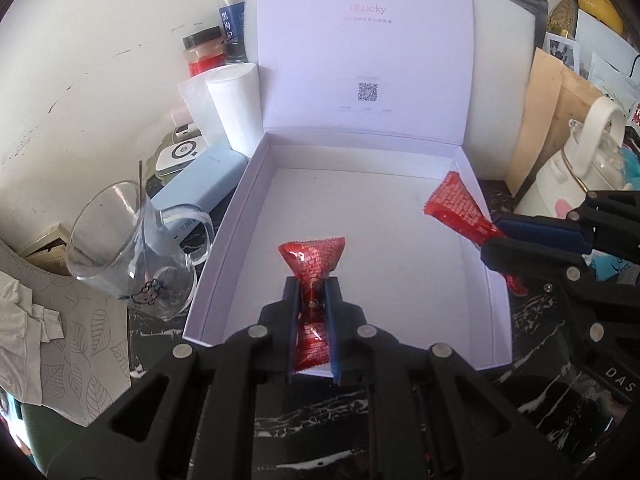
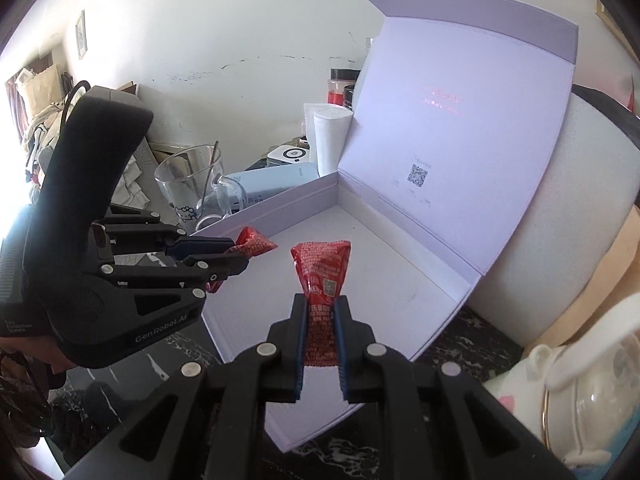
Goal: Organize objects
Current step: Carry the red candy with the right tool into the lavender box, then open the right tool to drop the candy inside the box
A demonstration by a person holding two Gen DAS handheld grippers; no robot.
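An open white box [image 1: 224,272] with its lid standing up lies on the dark marble table; its floor holds nothing. My left gripper [image 1: 312,292] is shut on a red snack packet [image 1: 314,264], held over the box's near edge. My right gripper [image 2: 322,308] is shut on a second red packet [image 2: 324,268], above the box's near right side. From the left wrist, the right gripper [image 1: 490,236] comes in from the right, its red packet [image 1: 456,200] fanned out over the box's right wall. The right wrist view has the left gripper [image 2: 240,256] at the left with its packet [image 2: 256,245] over the box wall [image 2: 280,196].
Left of the box stand a glass mug [image 1: 132,252], a pale blue power bank [image 1: 200,188], a white paper roll [image 1: 236,108] and jars [image 1: 204,50]. A white kettle-like bottle [image 1: 580,160] and brown paper bags [image 1: 552,112] crowd the right. A tissue box [image 1: 72,340] sits near left.
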